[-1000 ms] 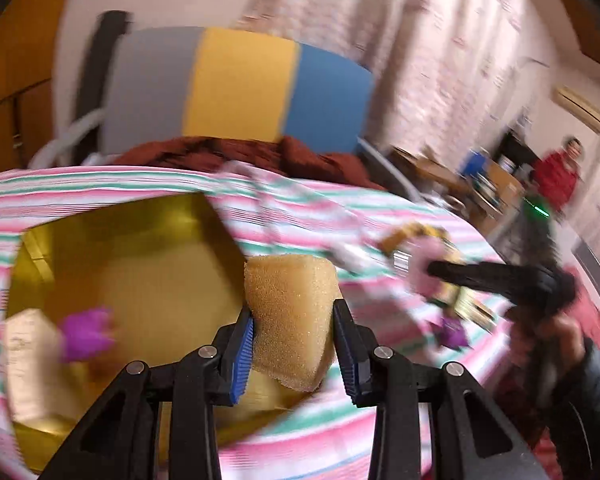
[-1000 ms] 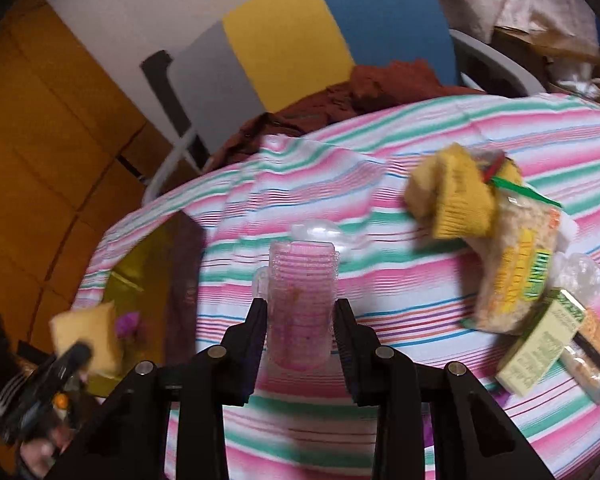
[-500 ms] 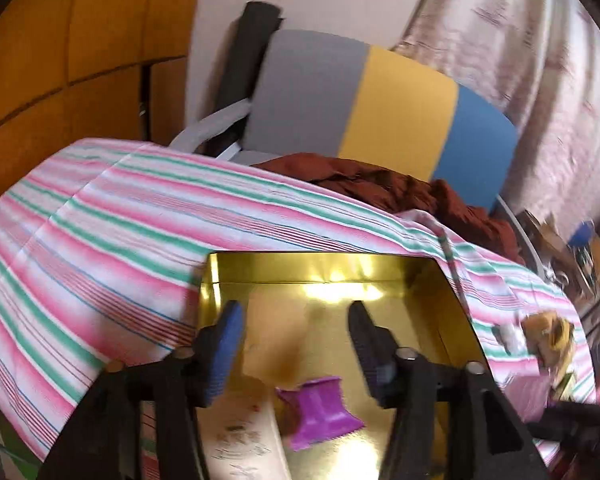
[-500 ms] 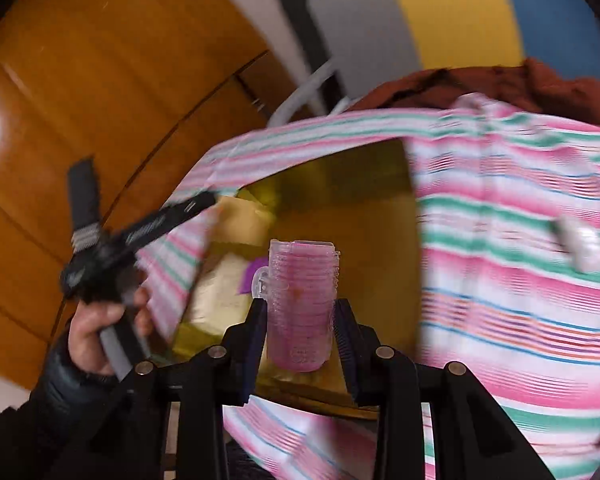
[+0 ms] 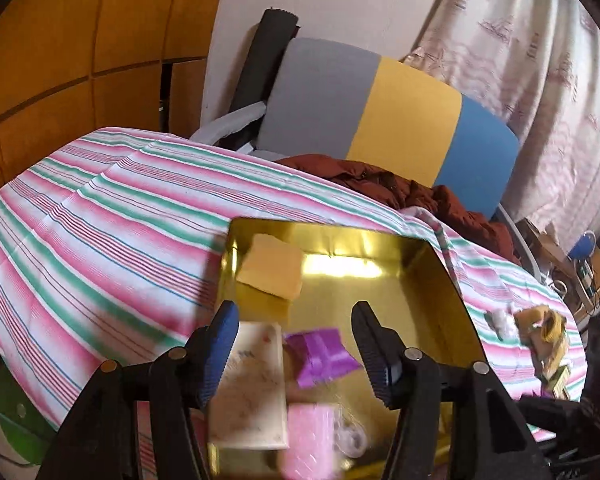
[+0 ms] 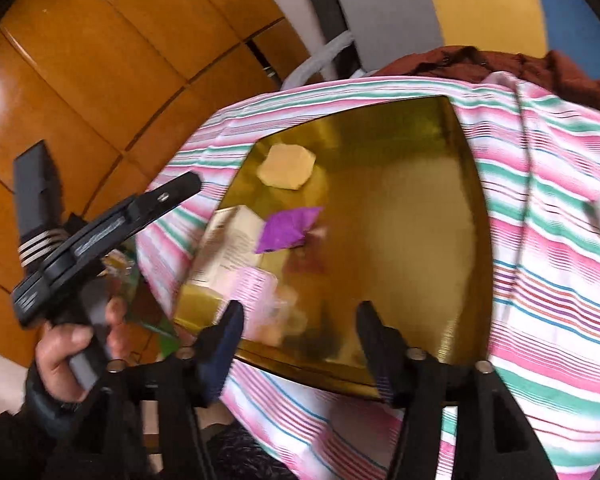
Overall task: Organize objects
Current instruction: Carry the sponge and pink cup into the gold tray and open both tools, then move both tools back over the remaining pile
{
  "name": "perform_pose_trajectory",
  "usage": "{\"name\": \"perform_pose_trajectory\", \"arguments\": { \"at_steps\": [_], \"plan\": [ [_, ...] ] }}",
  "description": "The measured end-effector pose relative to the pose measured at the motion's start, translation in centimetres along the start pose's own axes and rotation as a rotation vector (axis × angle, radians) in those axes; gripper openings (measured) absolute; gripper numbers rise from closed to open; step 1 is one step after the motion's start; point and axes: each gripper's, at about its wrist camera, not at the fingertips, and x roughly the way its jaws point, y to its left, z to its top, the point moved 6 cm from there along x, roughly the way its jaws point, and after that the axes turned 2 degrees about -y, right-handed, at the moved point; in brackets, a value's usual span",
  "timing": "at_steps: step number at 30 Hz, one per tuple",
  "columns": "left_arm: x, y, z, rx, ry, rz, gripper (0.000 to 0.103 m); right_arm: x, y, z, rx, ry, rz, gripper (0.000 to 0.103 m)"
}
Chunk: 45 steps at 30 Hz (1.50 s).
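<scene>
Our left gripper (image 5: 294, 340) and right gripper (image 6: 298, 338) both stand spread with nothing between the fingers, above the gold tray (image 6: 472, 216). Inside the tray we see the yellow sponge (image 5: 270, 270), the purple piece (image 5: 320, 354) and the blurred pink cups (image 5: 308, 444).

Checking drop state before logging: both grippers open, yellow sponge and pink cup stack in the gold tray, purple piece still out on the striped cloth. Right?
One error: the purple piece is not on the striped cloth; the right wrist view shows it inside the gold tray, between the yellow sponge and the pink cup stack. Left gripper and right gripper are open.
</scene>
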Motion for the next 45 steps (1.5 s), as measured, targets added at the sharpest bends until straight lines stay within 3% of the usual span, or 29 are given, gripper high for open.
{"name": "perform_pose_trajectory", "arguments": {
  "at_steps": [9,16,22,33,45],
  "plan": [
    [-1.2,-3.2,-2.4,0.062,0.015,-0.014,0.060,-2.4,-0.8,0.0,-0.037,-0.080,-0.134,0.088],
    [-1.9,-4.1,-3.9,0.110,0.018,0.026,0.059,-3.2,-1.0,0.2,-0.083,-0.156,-0.271,0.097],
    [-1.7,-4.8,-4.9,0.131,0.035,0.025,0.059,-4.2,-1.6,0.4,-0.095,-0.206,-0.365,0.099],
    [-1.5,-6.9,-5.8,0.177,0.055,-0.003,0.059,-6.0,-4.3,-0.2,-0.043,-0.231,-0.424,0.100],
    [-1.0,-9.6,-6.7,0.248,0.082,-0.052,0.059,-10.2,-10.4,-1.3,0.084,-0.256,-0.533,0.100]
  ]
}}
